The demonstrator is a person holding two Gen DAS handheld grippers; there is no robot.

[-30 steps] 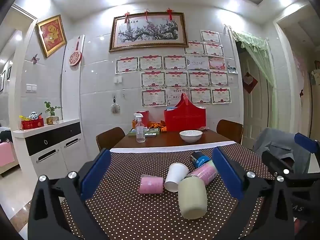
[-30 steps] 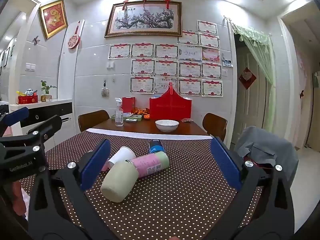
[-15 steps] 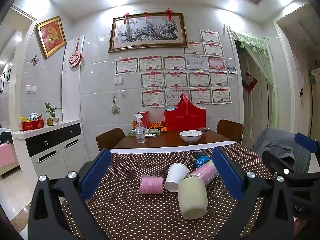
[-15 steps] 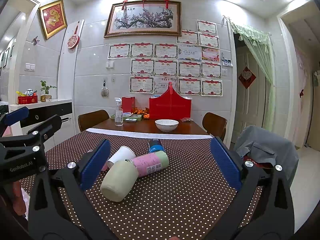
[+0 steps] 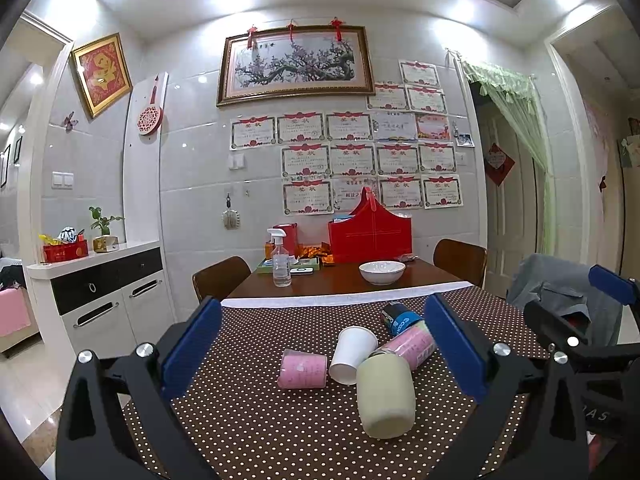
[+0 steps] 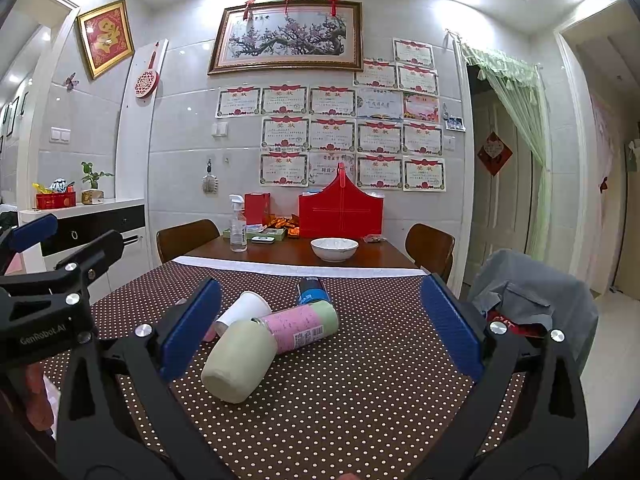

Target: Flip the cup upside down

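the left gripper (image 5: 320,344) and right gripper (image 6: 318,328) both hung spread wide and empty above the dotted tablecloth (image 5: 260,420). the pale green cup (image 5: 385,394) lay on its side nearest them, its mouth against a pink-and-green bottle (image 6: 304,326). a white paper cup (image 5: 352,354) and a pink cup (image 5: 302,370) lay just beside it, a blue can (image 5: 398,318) behind. a white bowl (image 5: 382,272) sat well apart.

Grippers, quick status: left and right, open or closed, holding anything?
Left gripper: open, holding nothing.
Right gripper: open, holding nothing.
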